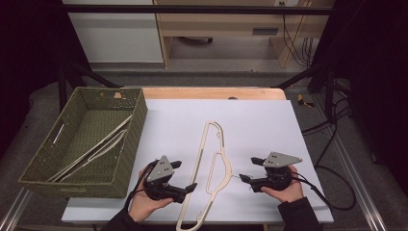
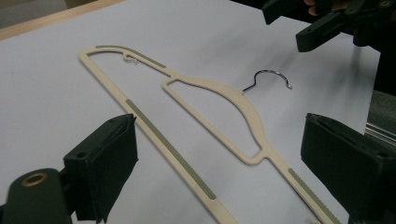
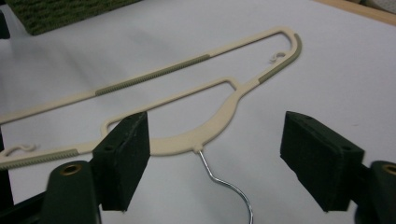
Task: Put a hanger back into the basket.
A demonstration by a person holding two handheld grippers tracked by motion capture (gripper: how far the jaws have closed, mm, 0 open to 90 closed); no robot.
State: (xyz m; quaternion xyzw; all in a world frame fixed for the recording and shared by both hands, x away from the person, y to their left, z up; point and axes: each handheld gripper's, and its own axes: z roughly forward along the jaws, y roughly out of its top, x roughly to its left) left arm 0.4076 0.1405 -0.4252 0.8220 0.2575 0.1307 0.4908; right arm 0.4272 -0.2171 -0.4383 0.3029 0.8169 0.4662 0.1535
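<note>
A cream hanger [image 1: 211, 168] lies flat on the desk [image 1: 269, 125]; left tool [image 1: 184, 176] and right tool [image 1: 246, 169] flank it, both open, holding nothing.

Dim room in the high view: the far corners and both sides fall into near-black, while the white sheet [image 1: 250, 125] on the table catches soft, even light from above and reads pale grey-blue, no hot glare. Shadows there are faint and short, just a soft smudge under each hand near the sheet's near edge. The picture is soft and grainy, fine detail in the basket [image 1: 122, 159] weave smeared. In the left gripper view the hanger [image 2: 219, 100] is fairly sharp, but the black pads [image 2: 109, 165] close to the lens blur at the bottom edge. The right gripper view is the same: the near pads are soft, the wire hook [image 3: 229, 186] glints faintly, and the sheet's far corner is washed pale.
</note>
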